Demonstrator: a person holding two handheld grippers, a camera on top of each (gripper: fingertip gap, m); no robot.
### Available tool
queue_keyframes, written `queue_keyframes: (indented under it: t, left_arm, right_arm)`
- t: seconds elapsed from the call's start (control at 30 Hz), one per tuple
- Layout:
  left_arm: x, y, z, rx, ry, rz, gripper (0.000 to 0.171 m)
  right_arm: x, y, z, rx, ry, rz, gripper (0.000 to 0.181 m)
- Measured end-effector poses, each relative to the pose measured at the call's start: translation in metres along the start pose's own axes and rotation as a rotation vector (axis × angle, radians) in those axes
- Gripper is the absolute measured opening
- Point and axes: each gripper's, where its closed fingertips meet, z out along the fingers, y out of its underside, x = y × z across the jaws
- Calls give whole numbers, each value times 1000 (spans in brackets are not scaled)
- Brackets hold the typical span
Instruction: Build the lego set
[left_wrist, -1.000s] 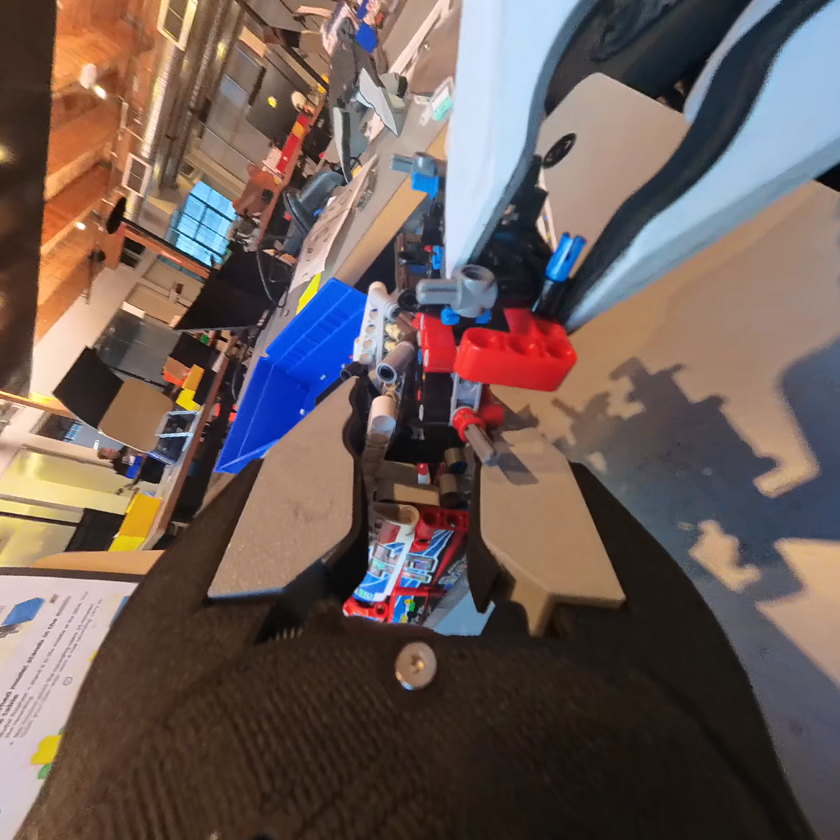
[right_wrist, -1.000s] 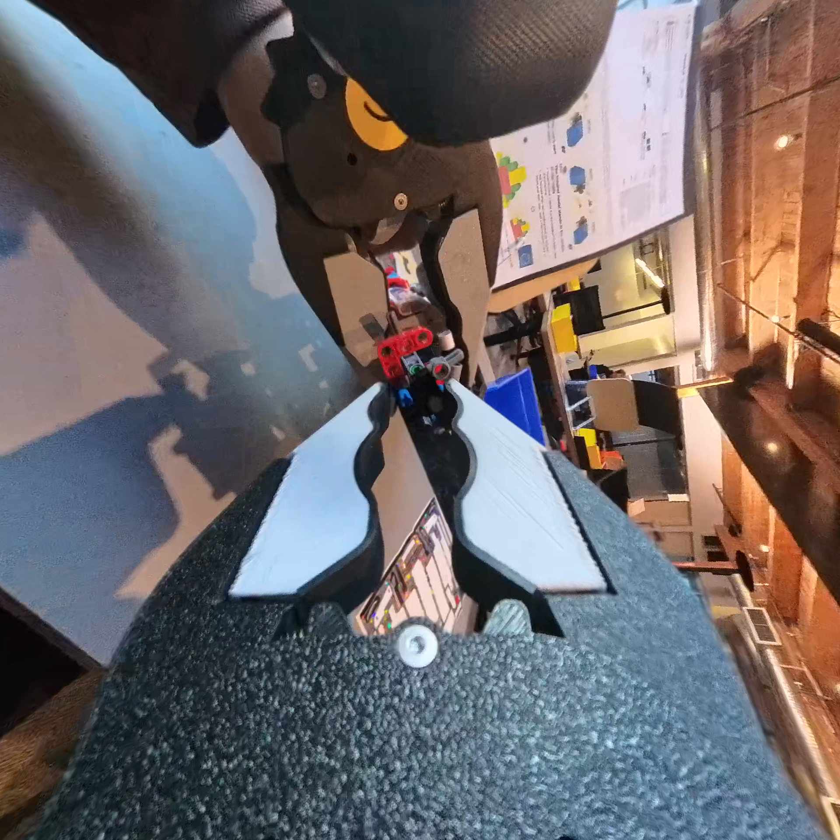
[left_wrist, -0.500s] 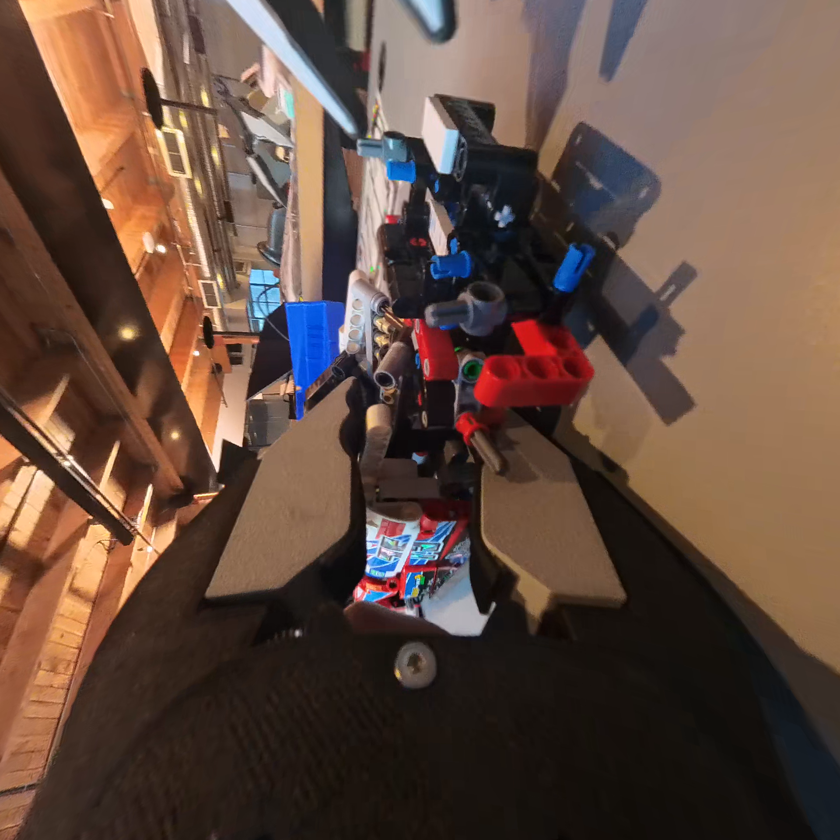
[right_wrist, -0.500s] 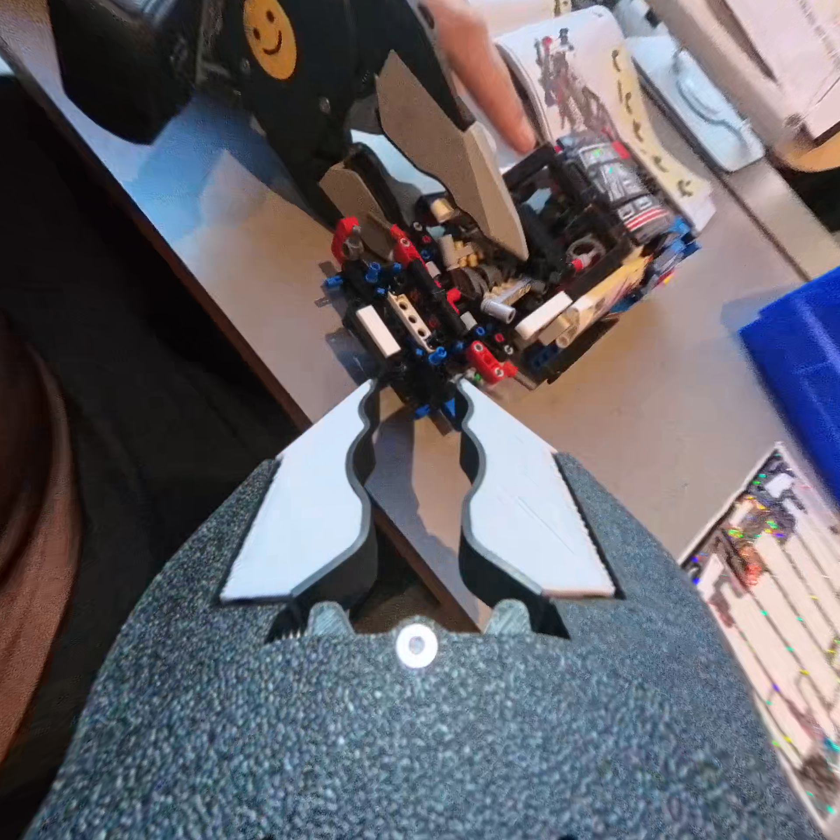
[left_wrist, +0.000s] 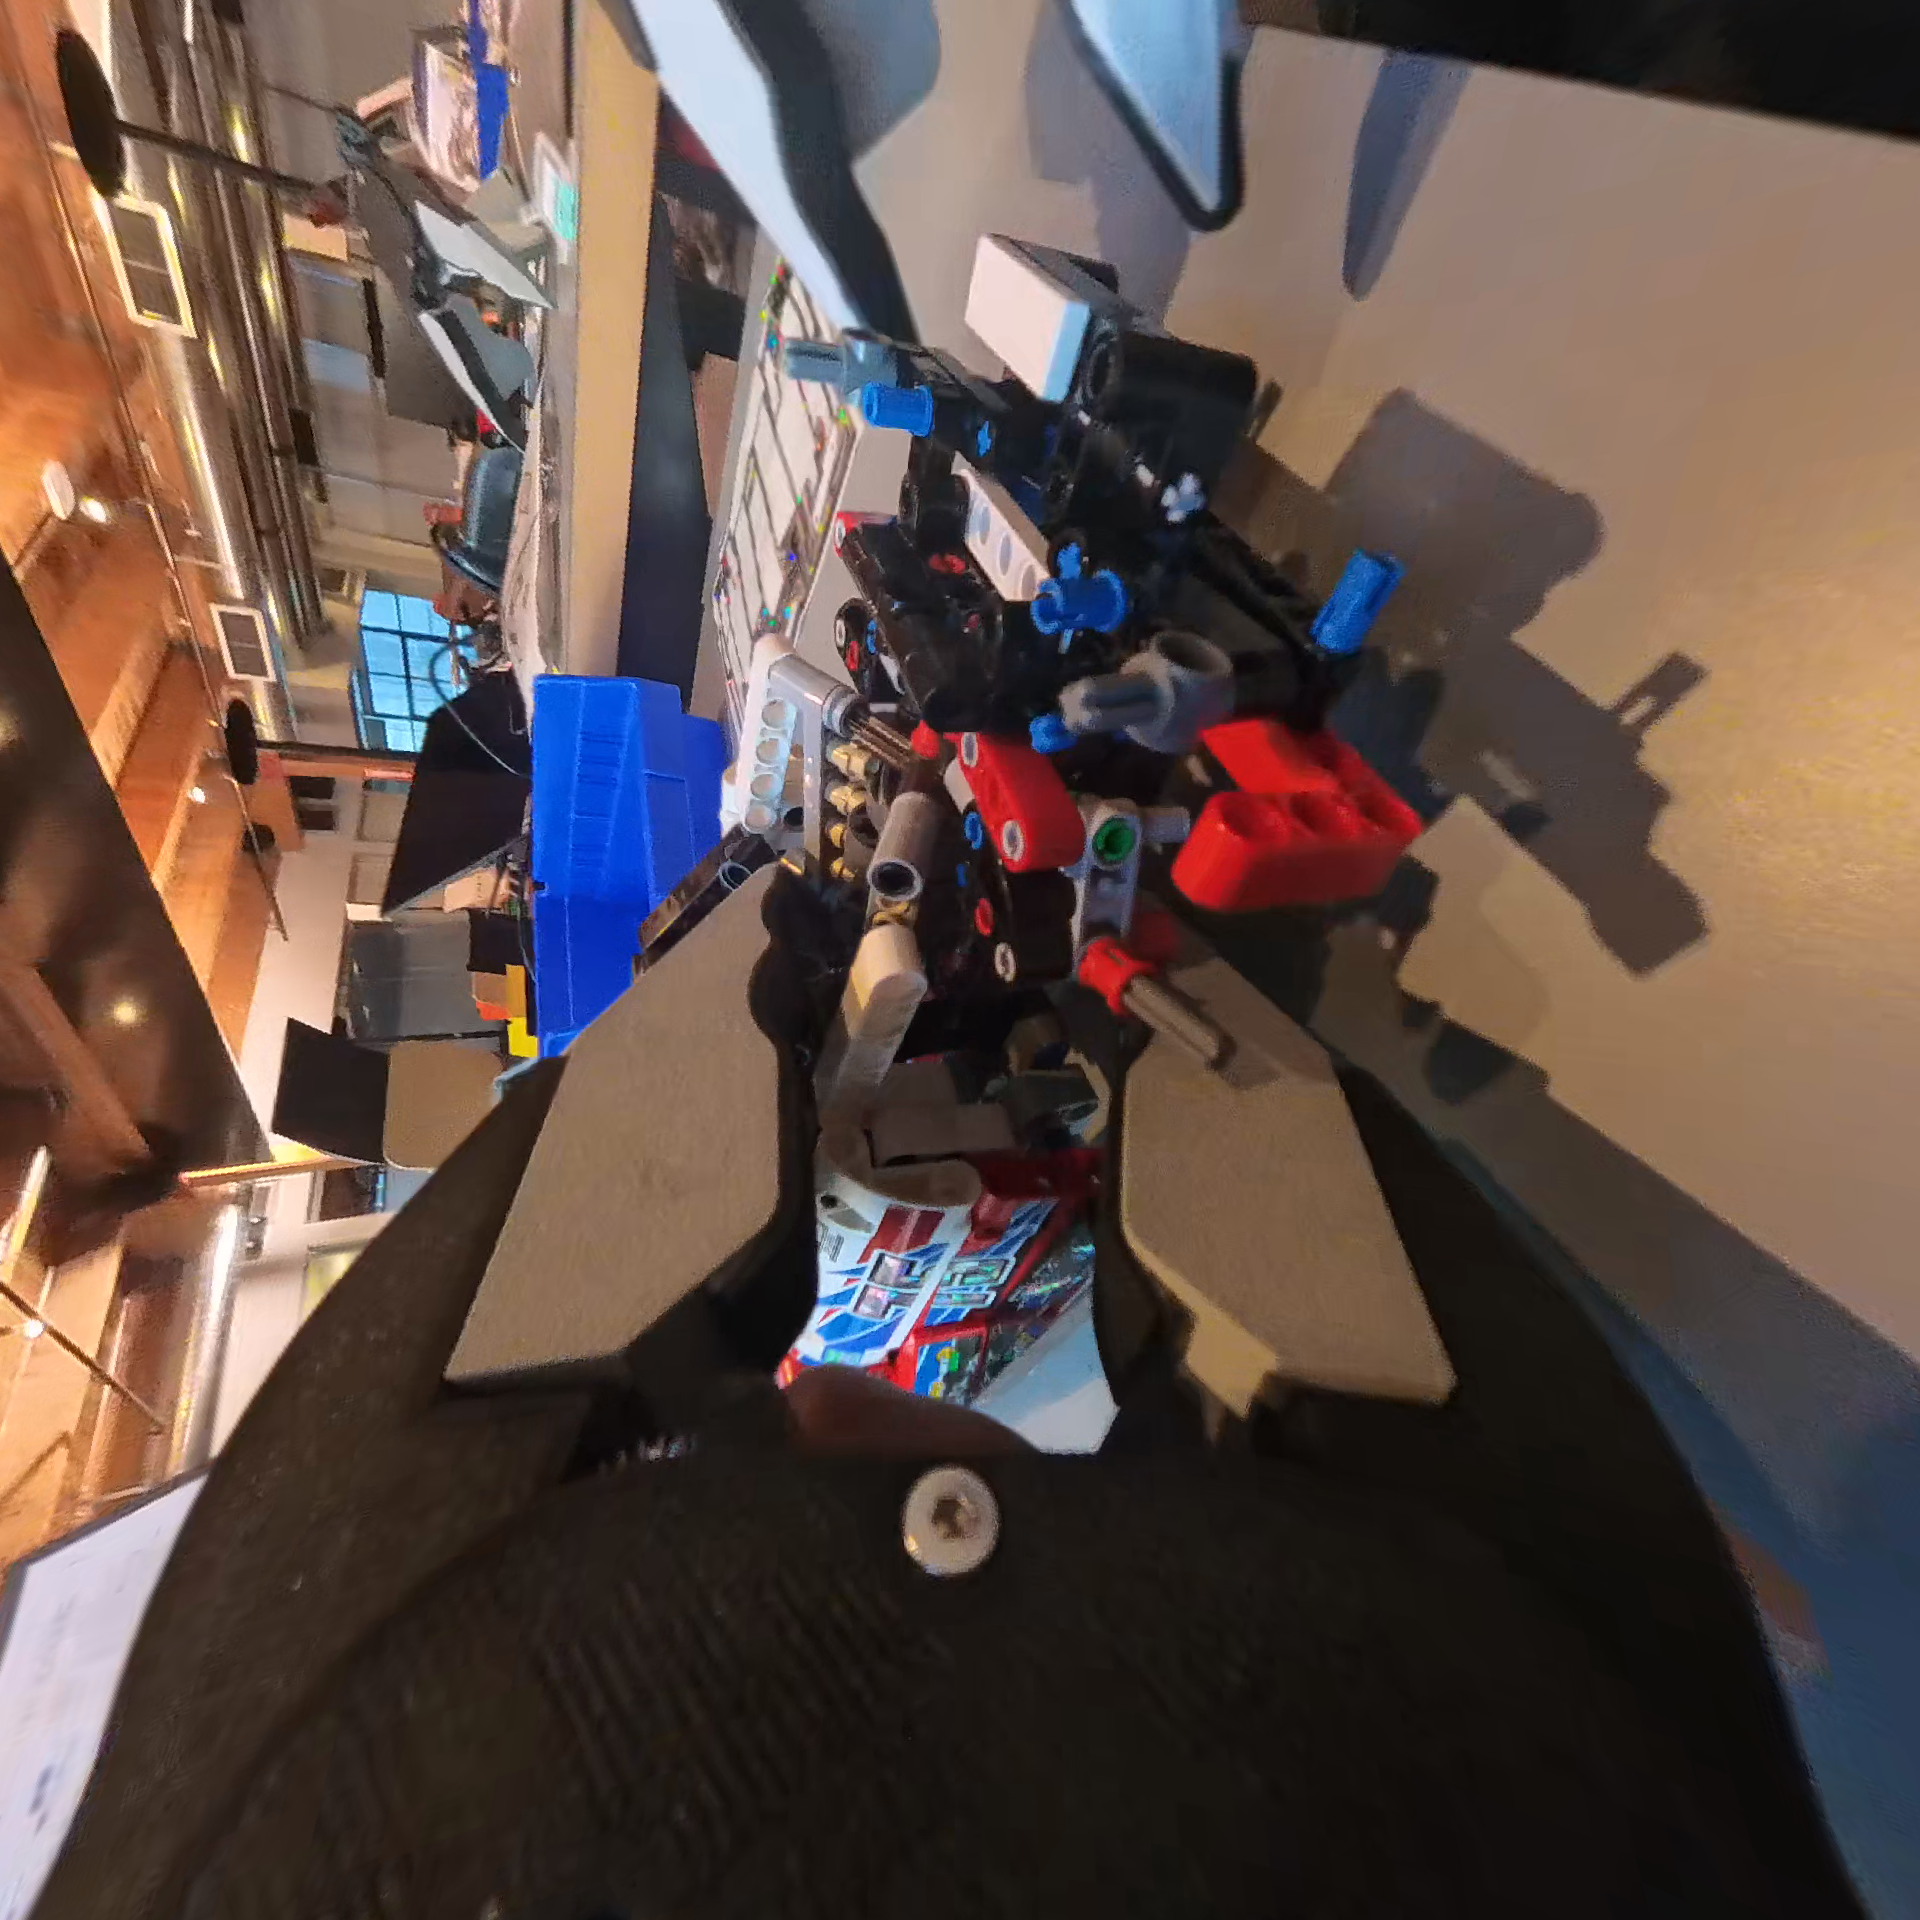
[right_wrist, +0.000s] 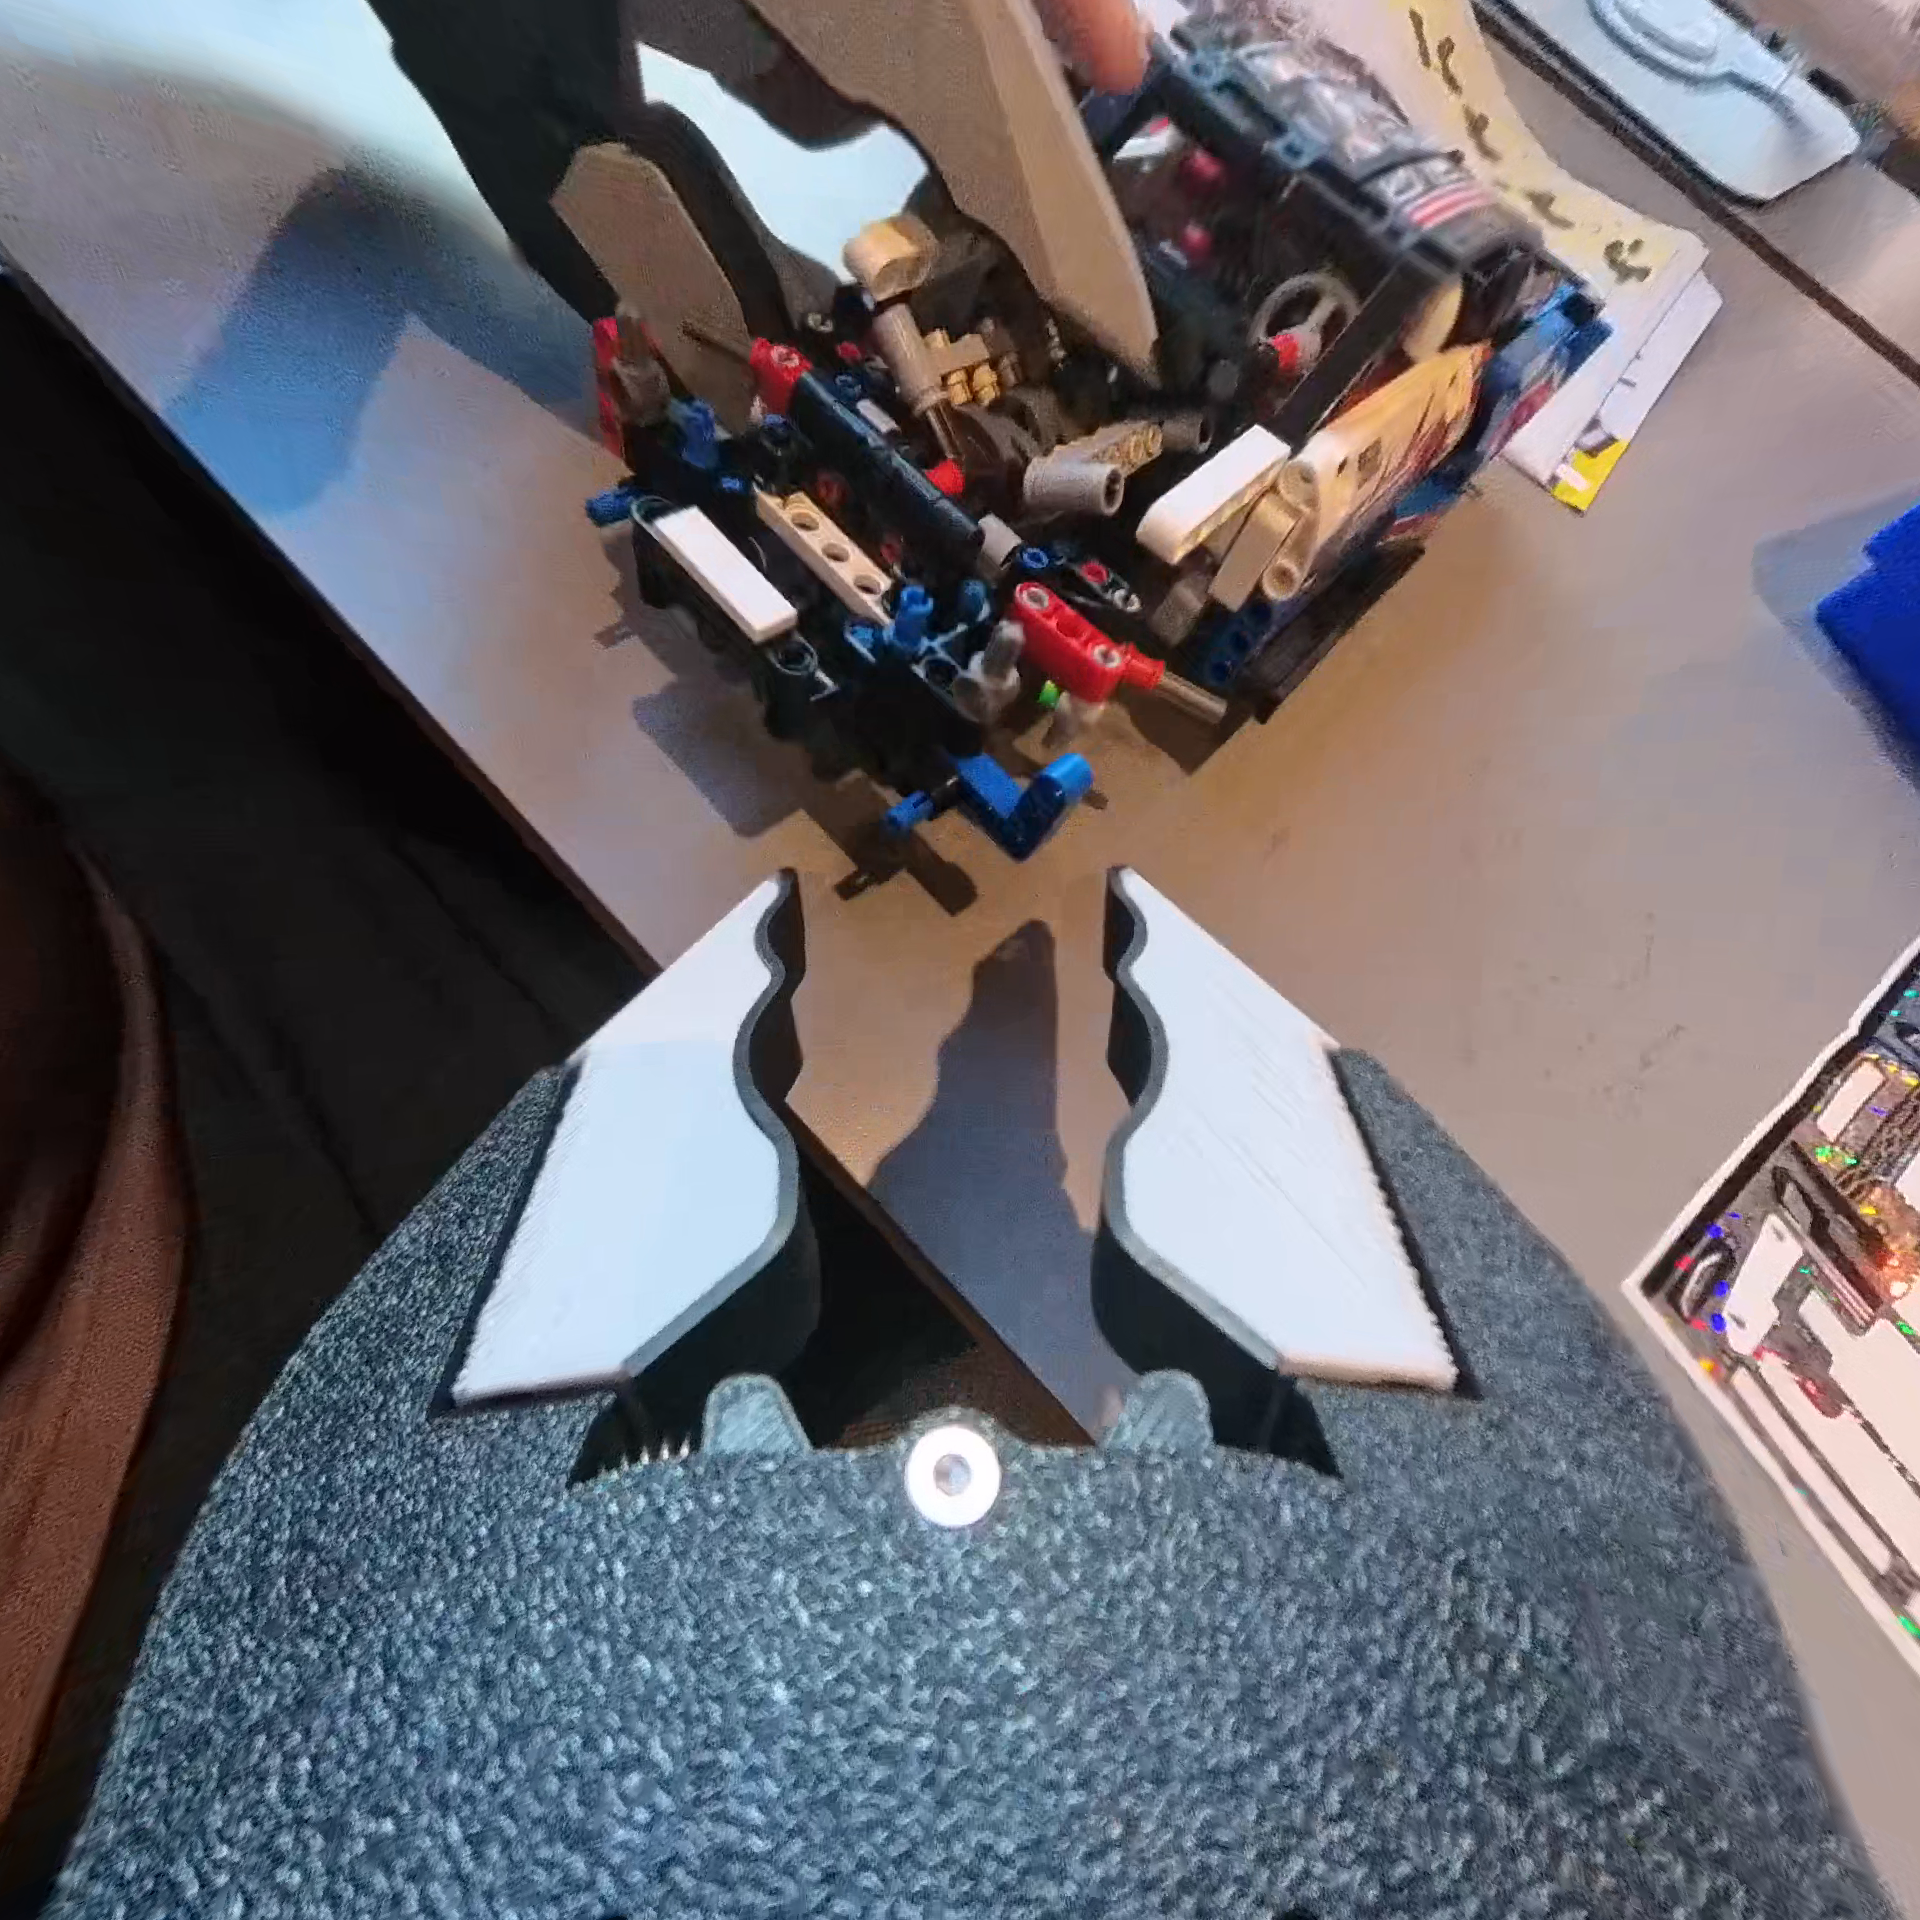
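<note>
The lego set is a partly built car model (left_wrist: 1091, 748) in black, red, blue and white parts. My left gripper (left_wrist: 956, 935) is shut on its middle, one finger on each side. In the right wrist view the model (right_wrist: 935, 540) rests on the table (right_wrist: 1455, 883) with the left gripper's grey fingers (right_wrist: 665, 270) clamped on it. A blue angled piece (right_wrist: 1023, 800) sticks out at the model's near end. My right gripper (right_wrist: 951, 894) is open and empty, a short way in front of that piece. Its white fingers (left_wrist: 790, 135) show at the top of the left wrist view.
A sticker sheet (right_wrist: 1818, 1299) lies at the right, a blue bin (right_wrist: 1881, 613) beyond it. An instruction booklet (right_wrist: 1558, 239) lies behind the model. The table's edge runs diagonally at the left, close to the model. A fingertip (right_wrist: 1091, 31) shows at the top. My hands' fingertips stand some 9 cm from each other.
My right gripper has opened wider and drawn back from the model's near end. The left gripper keeps its hold; the model now sits on the table.
</note>
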Motion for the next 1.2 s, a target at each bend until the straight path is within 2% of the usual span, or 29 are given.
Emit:
queue_keyframes:
  t: [0.1, 0.17, 0.23, 0.33, 0.4, 0.5, 0.83, 0.9, 0.97, 1.07, 1.13, 1.2]
  left_arm:
    - [6, 1, 4, -21, 10, 35, 59]
    - [9, 0, 6, -44, -12, 115, 51]
    - [8, -1, 8, -77, -17, 220, 51]
    - [-3, -5, 8, -78, -102, 350, 73]
    - [-7, -1, 9, -104, -134, 397, 76]
    - [-6, 7, 8, -155, -147, 459, 70]
    - [-6, 20, -17, -269, -159, 350, 85]
    - [-3, 26, -27, -310, -110, 239, 85]
    - [-8, 30, -45, -330, -85, 44, 79]
    - [-12, 22, -77, -272, -48, -366, 19]
    - [3, 1, -82, -184, 47, -683, 3]
    - [31, -11, -73, -206, 177, -918, 3]
  right_arm:
    - [2, 1, 8, 19, -43, 74, 47]
    - [2, 3, 13, 17, -73, 109, 36]
    - [4, 10, 19, -25, -69, 99, 41]
    - [7, 12, 23, -33, -19, 42, 43]
    - [10, 13, 24, -37, 8, 29, 44]
    - [14, 13, 24, -28, 18, 57, 40]
    - [13, 12, 25, -15, -1, 99, 39]
    - [12, 12, 22, -19, 7, 86, 39]
    - [11, 10, 14, -13, 15, 58, 38]
    - [12, 0, -3, 25, 17, 48, 28]
    - [6, -13, -10, 44, -31, 50, 22]
    - [-11, -25, -8, 17, -132, 33, 15]
